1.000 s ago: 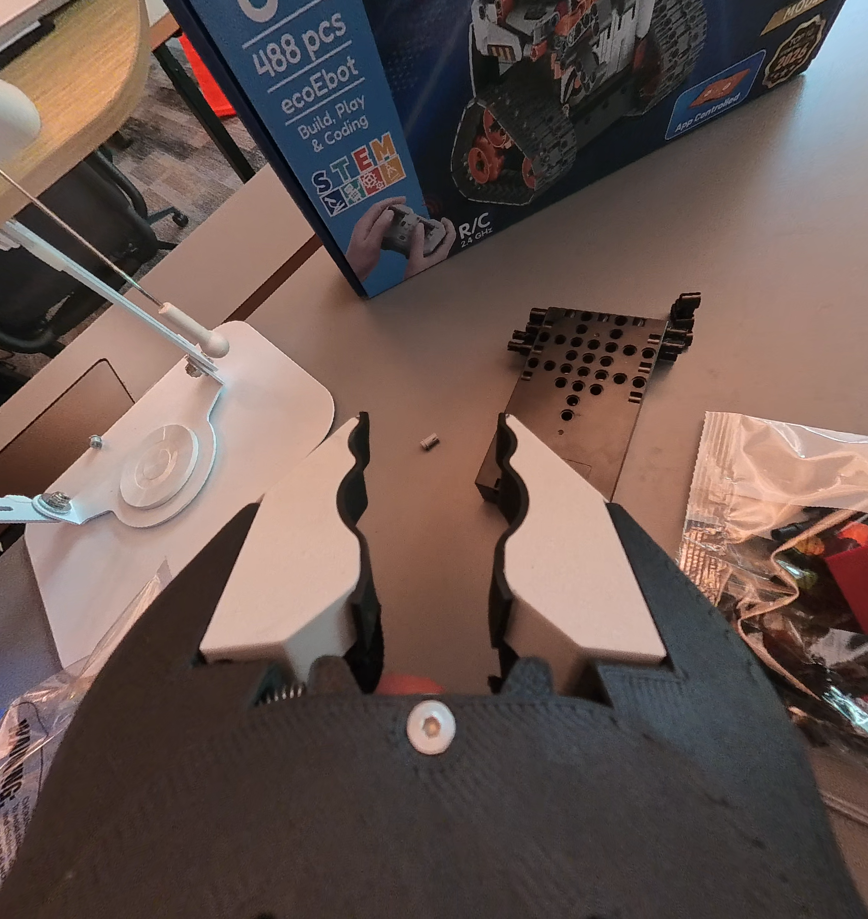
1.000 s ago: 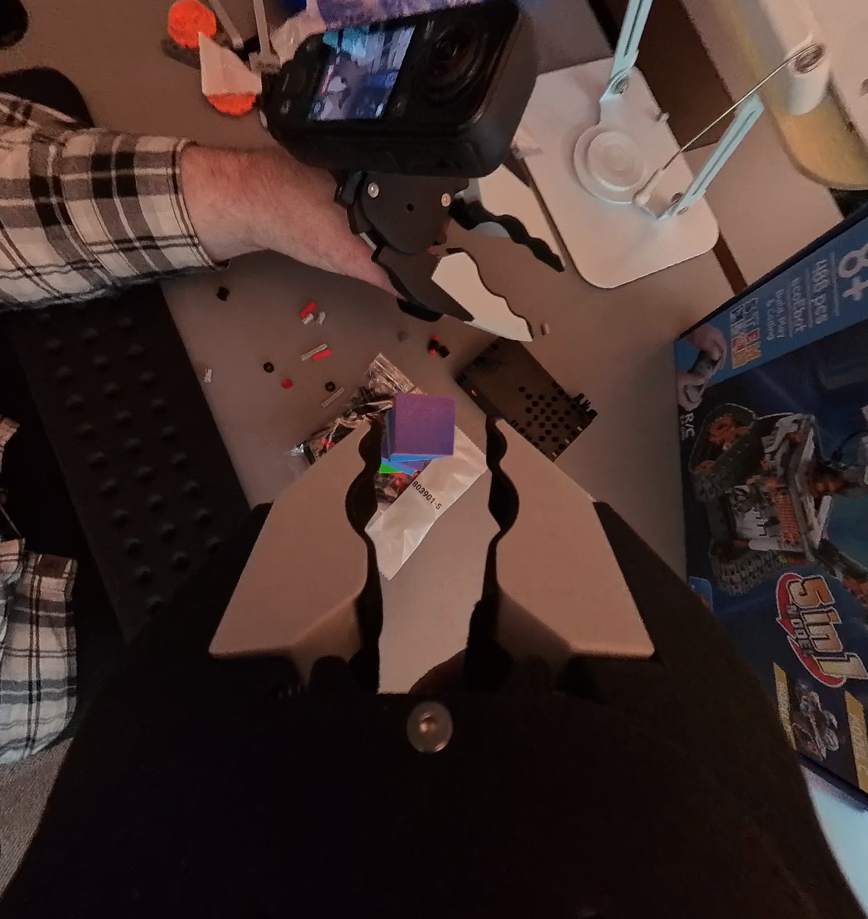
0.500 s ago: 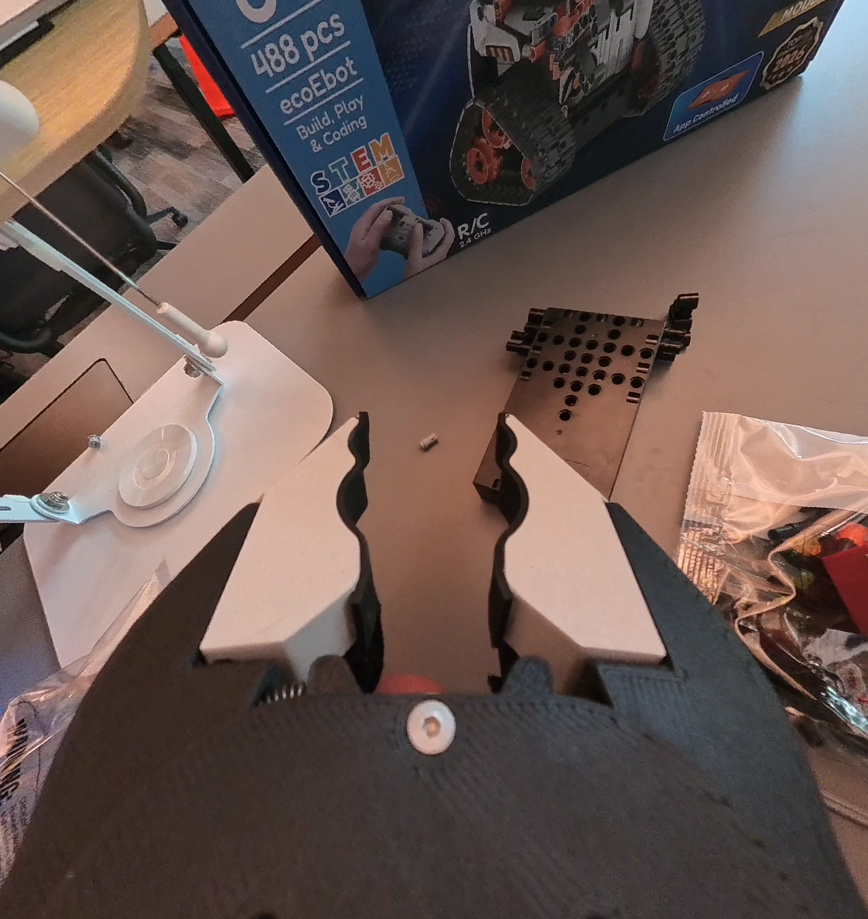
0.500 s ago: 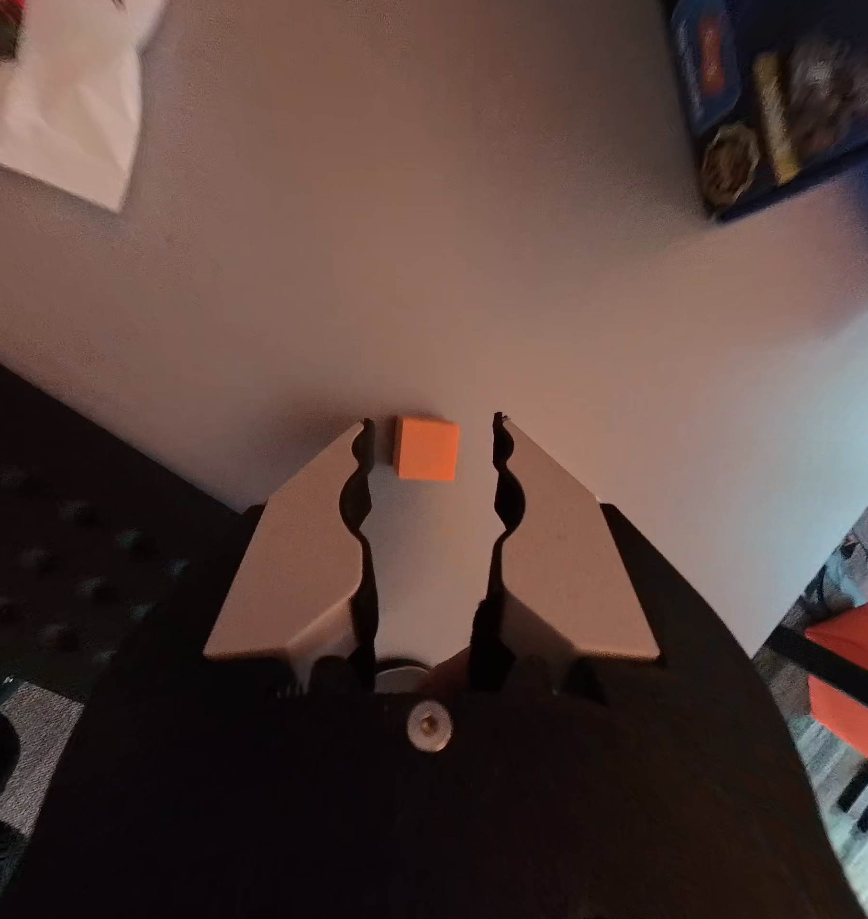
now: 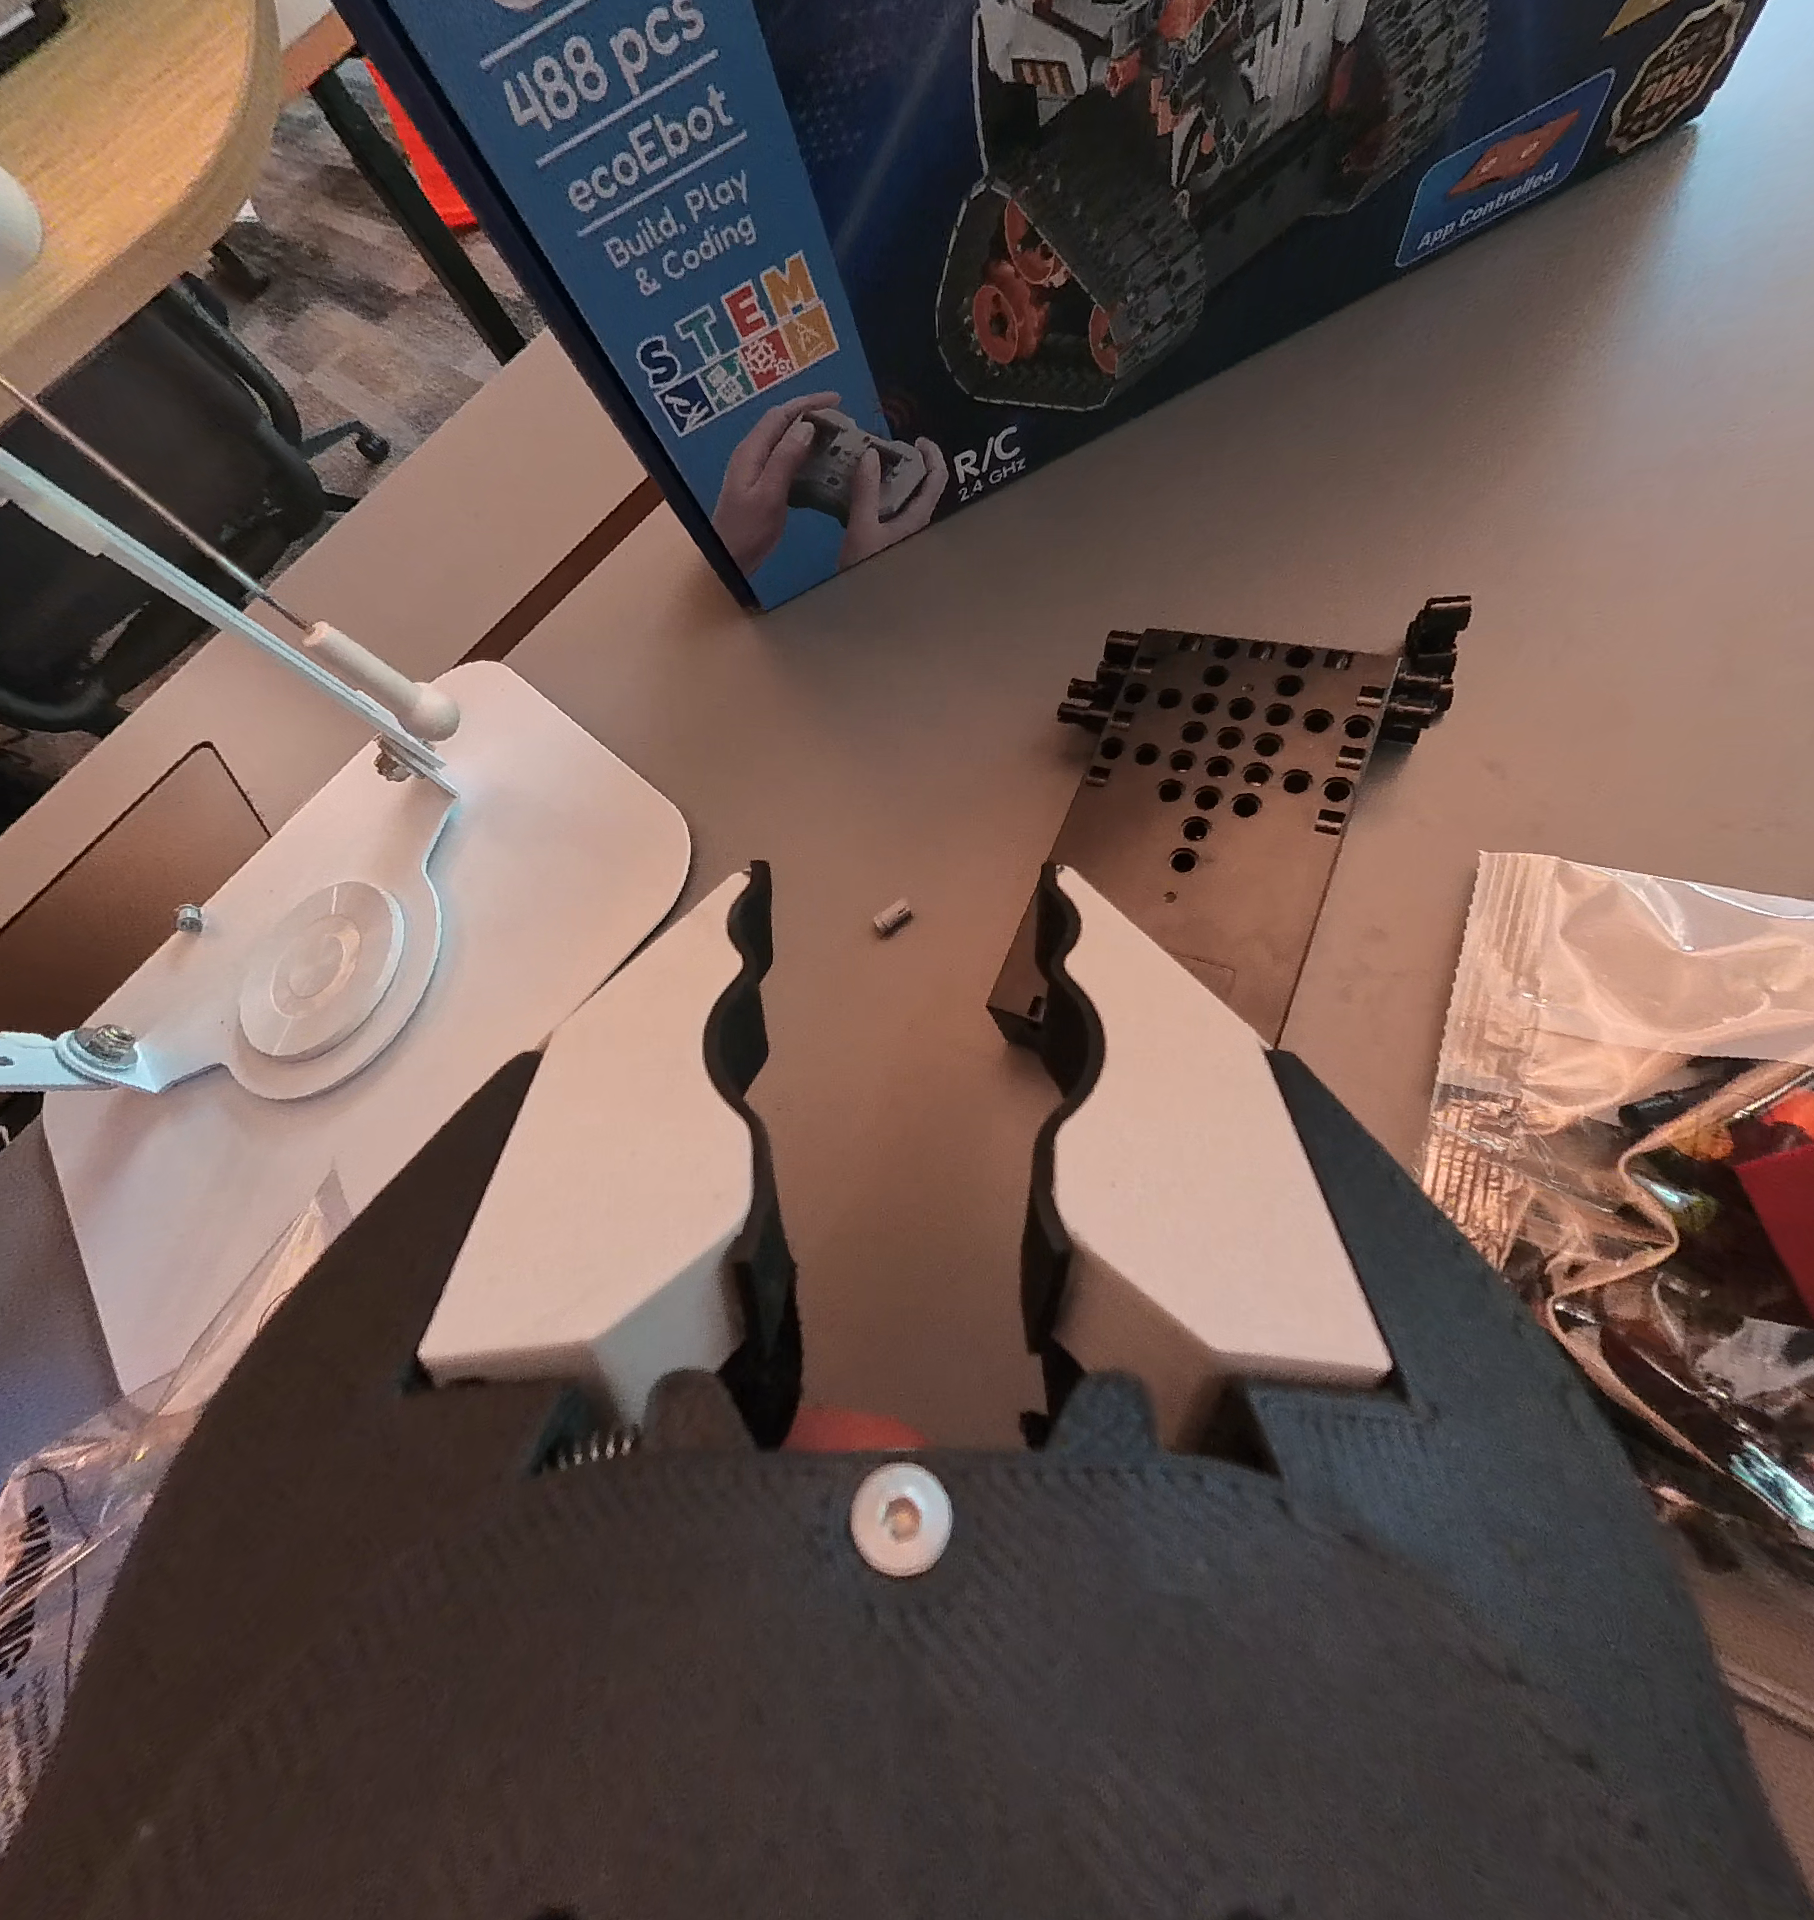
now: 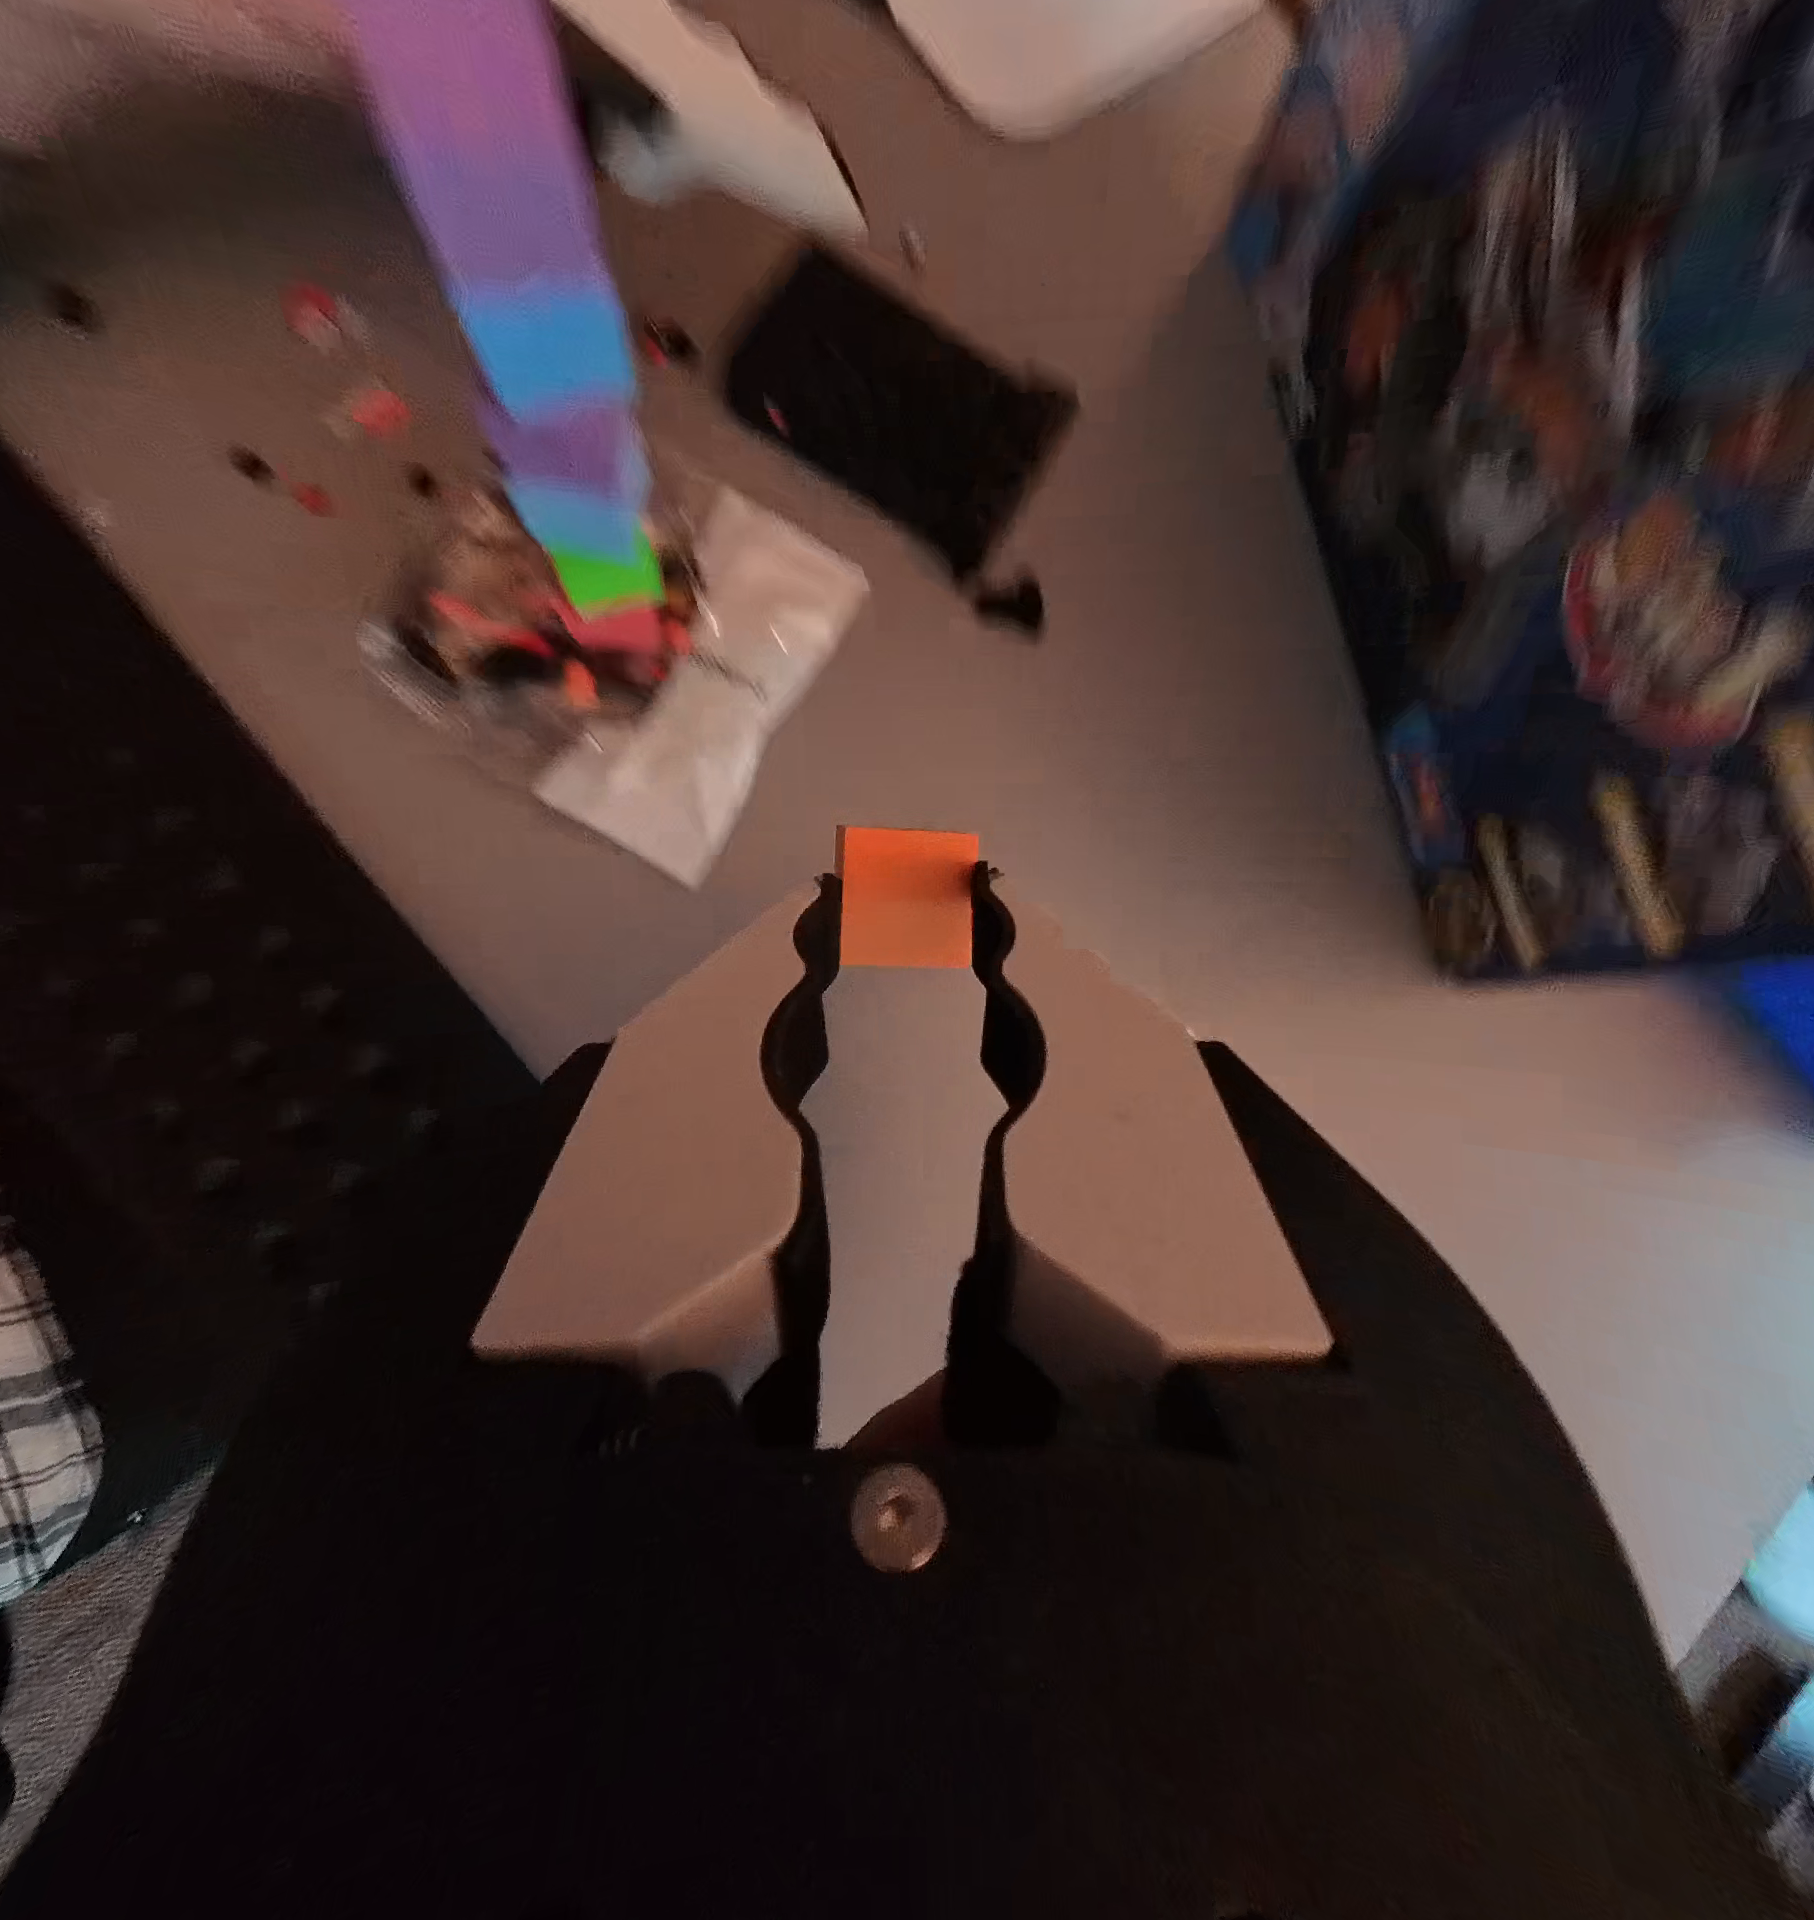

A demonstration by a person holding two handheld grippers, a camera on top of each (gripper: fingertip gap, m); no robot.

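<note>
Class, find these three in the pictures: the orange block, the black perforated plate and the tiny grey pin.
orange block (image 6: 905,900): right wrist view, middle of its top face.
black perforated plate (image 5: 1235,790): left wrist view, its holed area.
tiny grey pin (image 5: 892,920): left wrist view, its middle.

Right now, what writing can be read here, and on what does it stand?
I will not quote writing; these bear it.
Blue box: large white print, sharp in the left wrist view.
Clear bag, lower left: black print, partly cut off.
Right wrist view: box print too blurred to read.
</note>
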